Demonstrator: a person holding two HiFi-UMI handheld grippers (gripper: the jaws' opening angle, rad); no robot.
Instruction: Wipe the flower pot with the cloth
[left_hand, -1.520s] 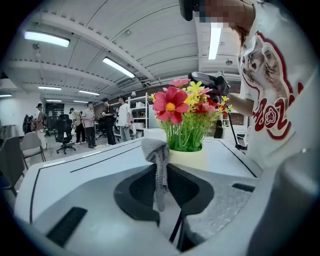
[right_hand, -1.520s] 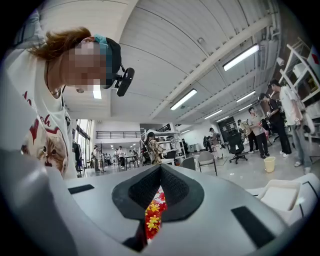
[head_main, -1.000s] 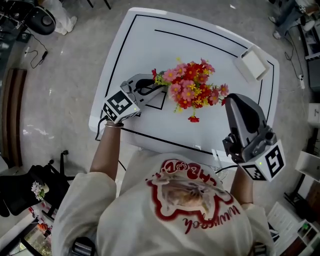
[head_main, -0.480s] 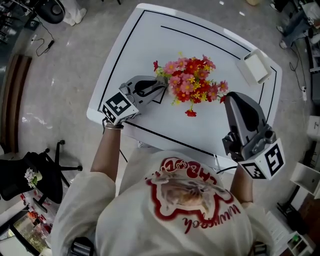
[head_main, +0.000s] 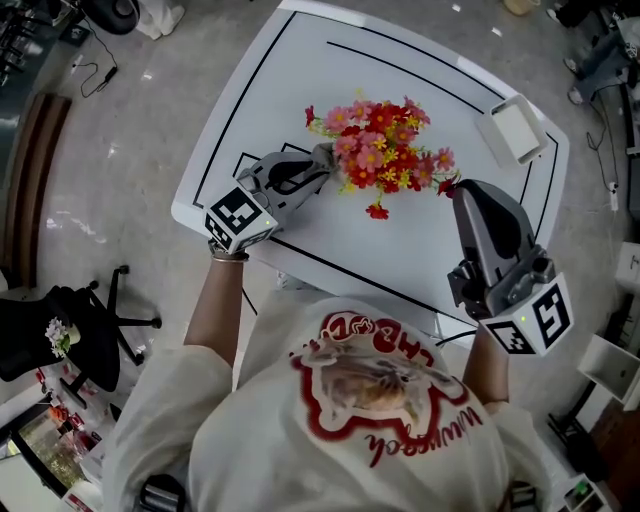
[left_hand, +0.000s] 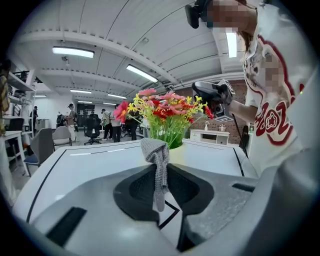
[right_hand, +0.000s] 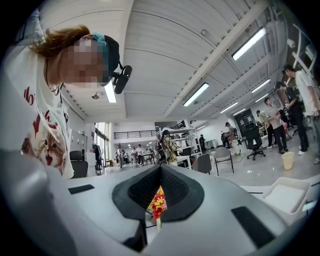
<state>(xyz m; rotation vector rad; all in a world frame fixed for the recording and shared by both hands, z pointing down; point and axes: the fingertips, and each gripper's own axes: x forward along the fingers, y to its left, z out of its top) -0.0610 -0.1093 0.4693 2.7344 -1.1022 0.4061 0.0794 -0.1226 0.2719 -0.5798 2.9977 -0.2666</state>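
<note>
While you stand at the white table (head_main: 300, 90), your left gripper (head_main: 318, 163) is closed tight on the grey cloth (left_hand: 156, 152). The cloth is pinched between the two jaws. A soft bunch of it sticks out past the tips, and a thin strip hangs down between the dark pads. The tip with the cloth is right at the left side of the flowers (head_main: 385, 155), low down by the green stems.

The flowers are red, pink and yellow, and they stand near the middle of the table. From above they cover the flower pot, so you cannot see the pot itself. In the left gripper view the cloth sits in front of the spot where the stems go down.

Your right gripper (head_main: 458, 192) is on the other side, with its tip just beside the right edge of the flowers. Its jaws are together, with only a thin slit left. A few red and yellow flowers peep through the slit. You cannot tell if the jaws touch a flower.

A white tray (head_main: 515, 130) sits near the far right corner, well apart from the flowers.
</note>
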